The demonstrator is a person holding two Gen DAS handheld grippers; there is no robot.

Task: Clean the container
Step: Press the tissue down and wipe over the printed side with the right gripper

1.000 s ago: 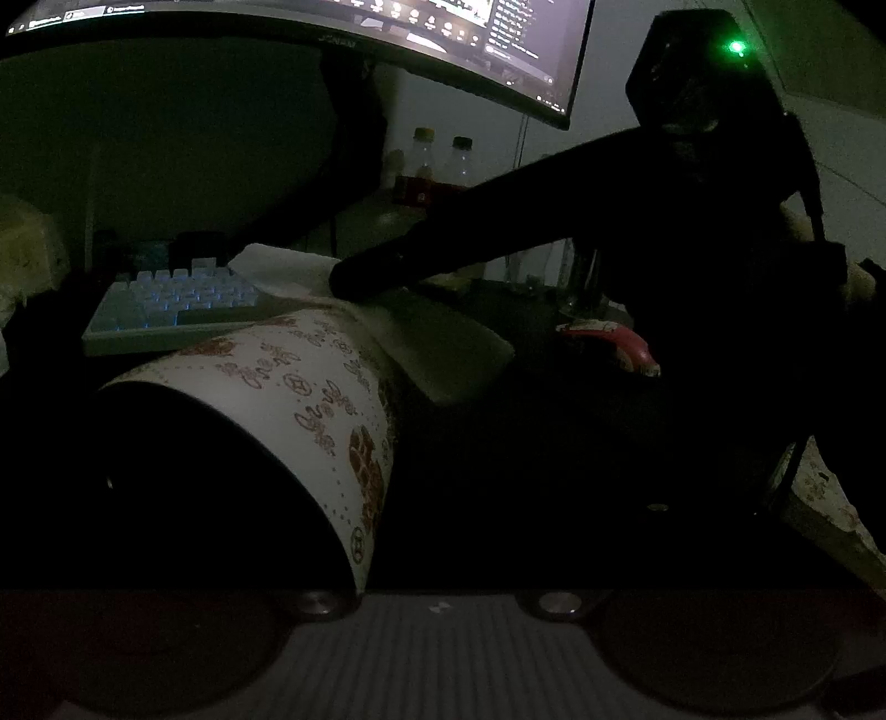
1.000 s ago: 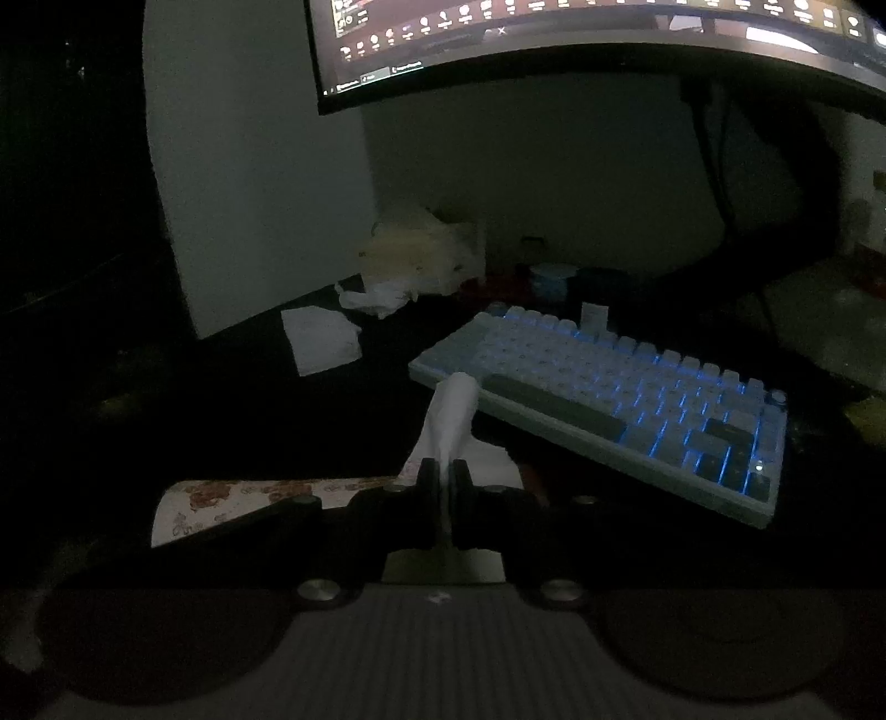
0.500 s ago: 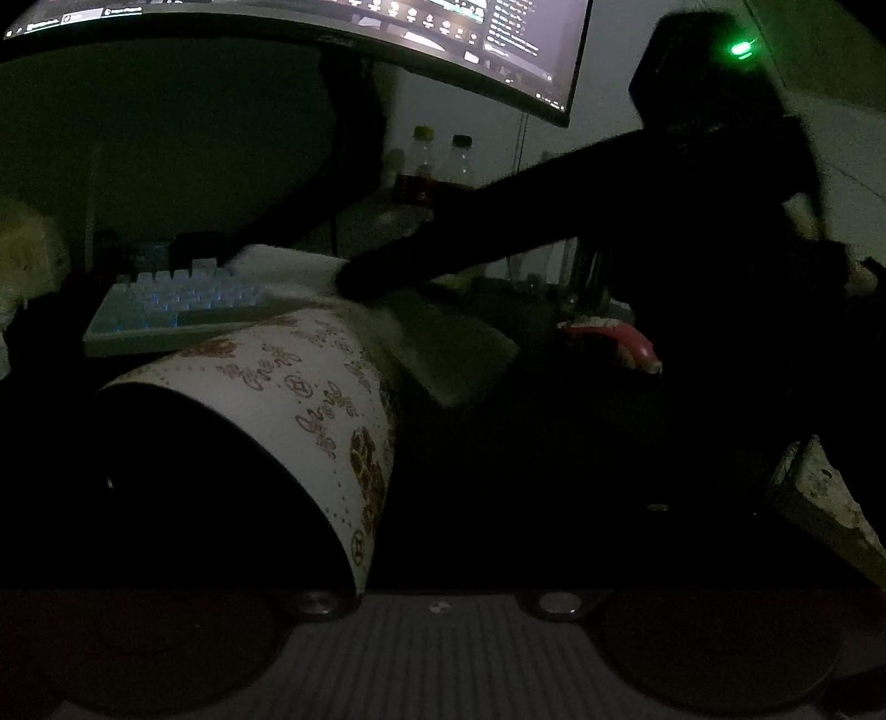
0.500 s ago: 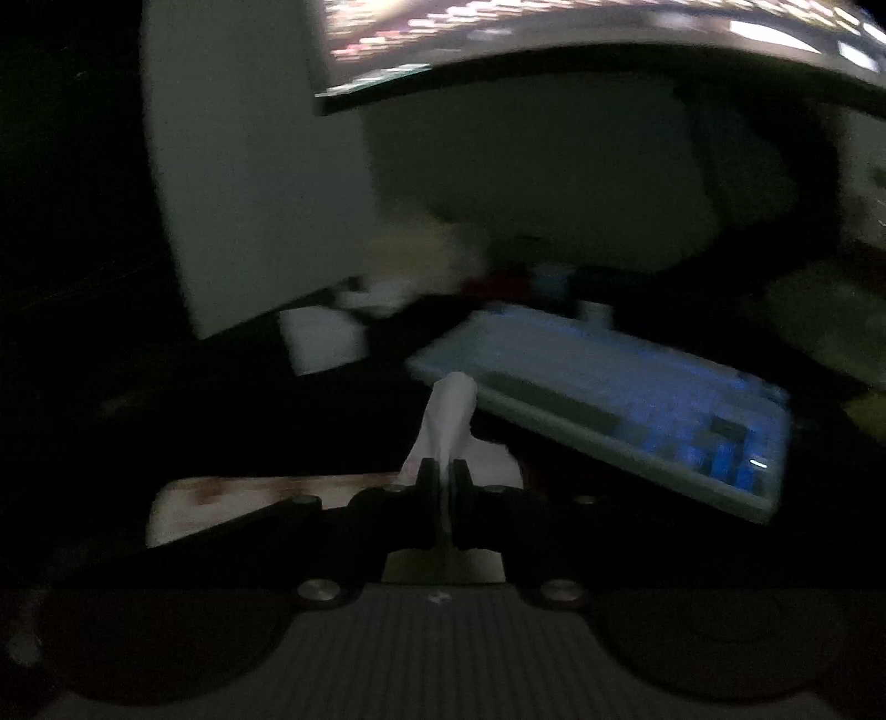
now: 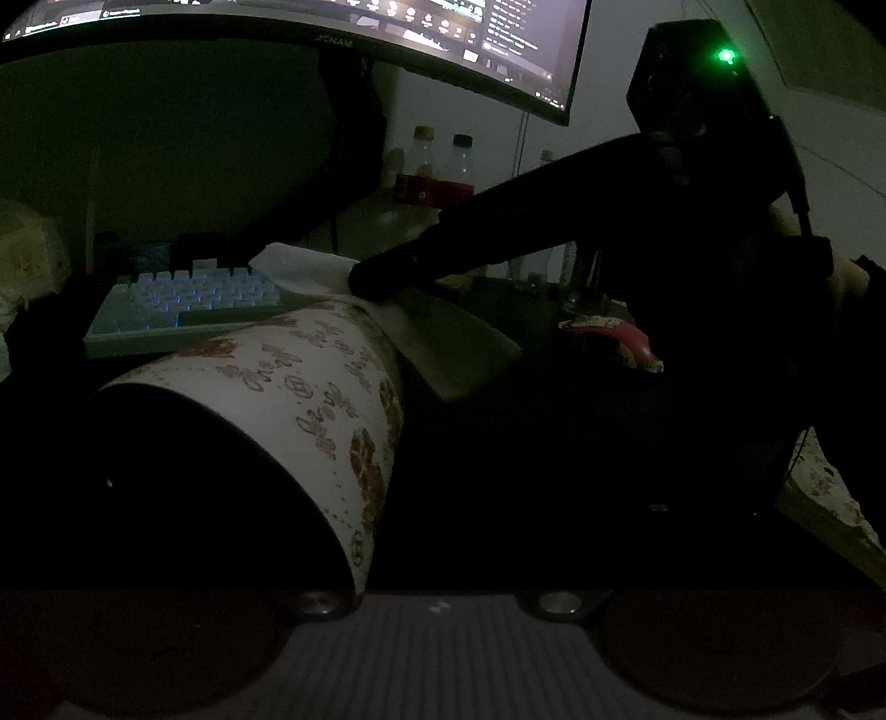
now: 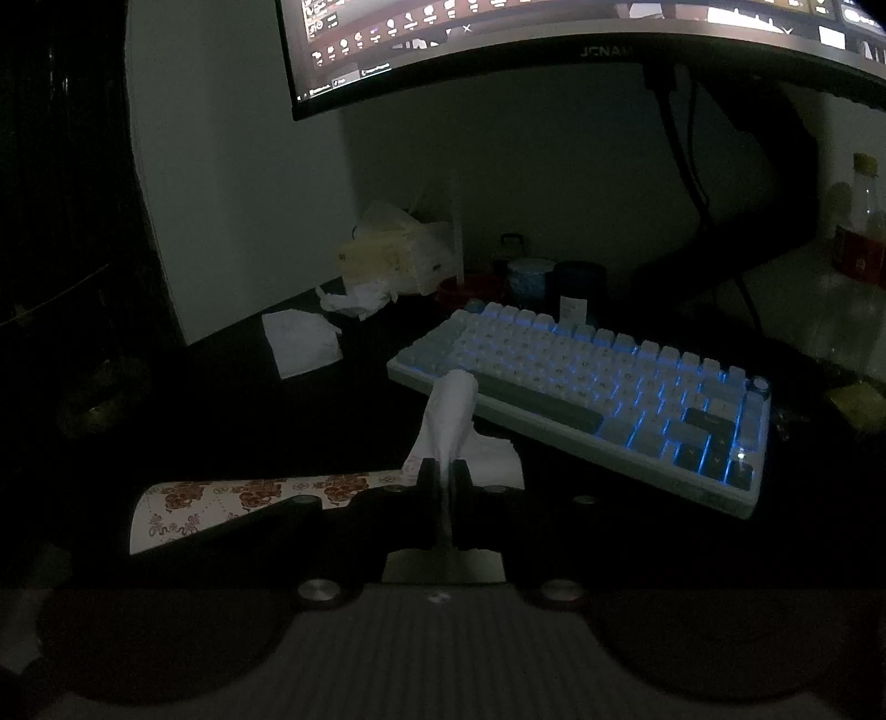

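Note:
A white paper container [image 5: 310, 399] with a red-brown pattern lies tilted on its side close in front of the left wrist camera, its dark mouth toward the lens; it seems held by my left gripper, whose fingers are hidden in the dark. My right gripper [image 5: 376, 279] reaches in from the right and is shut on a white tissue [image 5: 443, 338] that drapes over the container's far end. In the right wrist view the right gripper [image 6: 443, 471] pinches the tissue [image 6: 448, 415] upright, with the container [image 6: 249, 498] just below on the left.
A backlit keyboard [image 6: 598, 399] lies on the dark desk under a curved monitor [image 6: 554, 44]. A tissue box [image 6: 393, 255], crumpled tissues [image 6: 354, 299] and cups [image 6: 531, 277] stand at the back left. Bottles [image 5: 437, 171] and a red-white object [image 5: 614, 338] sit to the right.
The right gripper with the tissue shifted slightly along the container's far end, with a brief shake in its view. The container has stayed in place.

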